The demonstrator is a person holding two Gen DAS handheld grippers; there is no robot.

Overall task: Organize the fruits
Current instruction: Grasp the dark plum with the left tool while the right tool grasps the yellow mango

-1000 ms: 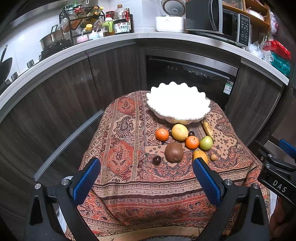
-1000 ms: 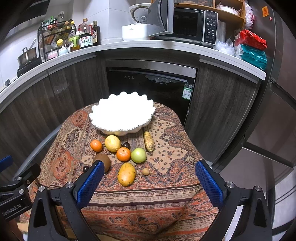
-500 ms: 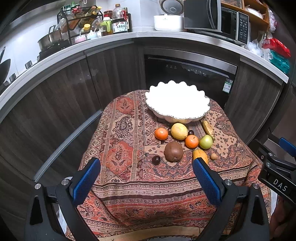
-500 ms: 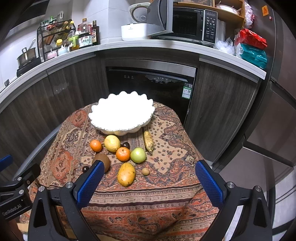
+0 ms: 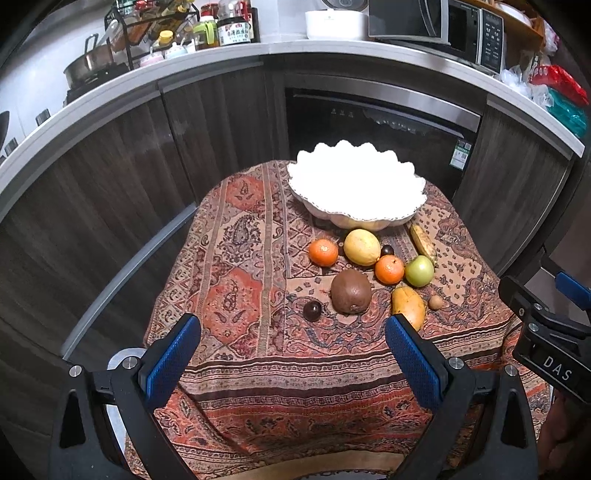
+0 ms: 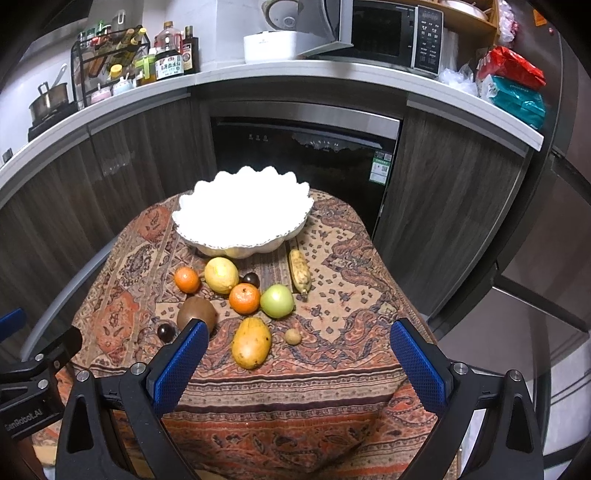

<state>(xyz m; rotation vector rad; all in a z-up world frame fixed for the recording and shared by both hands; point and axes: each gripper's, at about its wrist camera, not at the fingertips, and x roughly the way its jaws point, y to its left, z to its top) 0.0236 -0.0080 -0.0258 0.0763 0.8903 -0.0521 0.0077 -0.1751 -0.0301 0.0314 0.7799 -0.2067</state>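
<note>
A white scalloped bowl [image 5: 406, 184] [image 6: 295, 218] stands at the far side of a small table under a patterned cloth [image 5: 240, 295] [image 6: 351, 295]. In front of it lie several fruits: two oranges [image 5: 323, 252] [image 6: 244, 298], a lemon [image 5: 362, 247] [image 6: 221, 274], a green apple [image 5: 419, 270] [image 6: 277, 300], a brown kiwi [image 5: 350, 291] [image 6: 195, 312], a mango [image 5: 406, 302] [image 6: 251, 342], a banana [image 5: 423, 242] [image 6: 299, 271], dark small fruits [image 5: 312, 310] [image 6: 165, 332]. My left gripper [image 5: 293, 354] and right gripper [image 6: 295, 360] are open and empty, held back over the near table edge.
Dark wood cabinets and a dishwasher [image 6: 303, 155] stand close behind the table. The counter above holds a bottle rack [image 5: 155, 29], a rice cooker [image 6: 273, 44] and a microwave [image 6: 388, 33]. The other gripper shows at each view's side edge.
Both grippers have shifted very slightly; the scene sits a little differently in each view. No fruit has moved and both grippers stay open.
</note>
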